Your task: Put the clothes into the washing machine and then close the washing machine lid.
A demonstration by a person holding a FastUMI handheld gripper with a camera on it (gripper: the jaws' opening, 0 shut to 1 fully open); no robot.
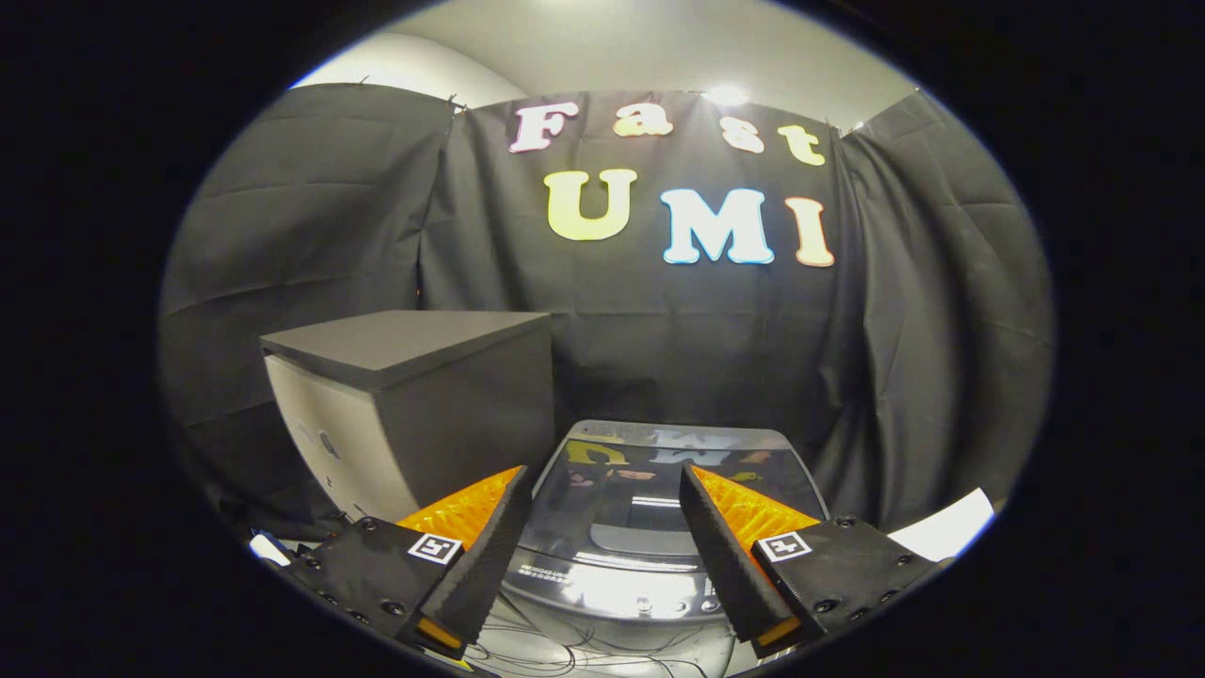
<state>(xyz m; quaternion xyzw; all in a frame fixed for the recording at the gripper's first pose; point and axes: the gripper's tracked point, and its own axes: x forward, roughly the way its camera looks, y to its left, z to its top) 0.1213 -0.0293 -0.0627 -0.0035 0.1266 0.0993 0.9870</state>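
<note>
While our gripper [602, 527] hangs wide open, holding nothing, we see washer [659, 527] lid [659, 480] down, just ahead, between fingers.

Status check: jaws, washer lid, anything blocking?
Gripper jaws open, nothing held, above the washing machine. Glossy lid down, shut. No clothes seen. Dark cabinet beside the machine, cables below the jaws.

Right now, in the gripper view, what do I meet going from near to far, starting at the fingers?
Gripper, fingers open with nothing between them → loose cables just below them → washing machine, its glossy lid down → black cloth wall. A dark-topped cabinet stands beside the machine.
</note>
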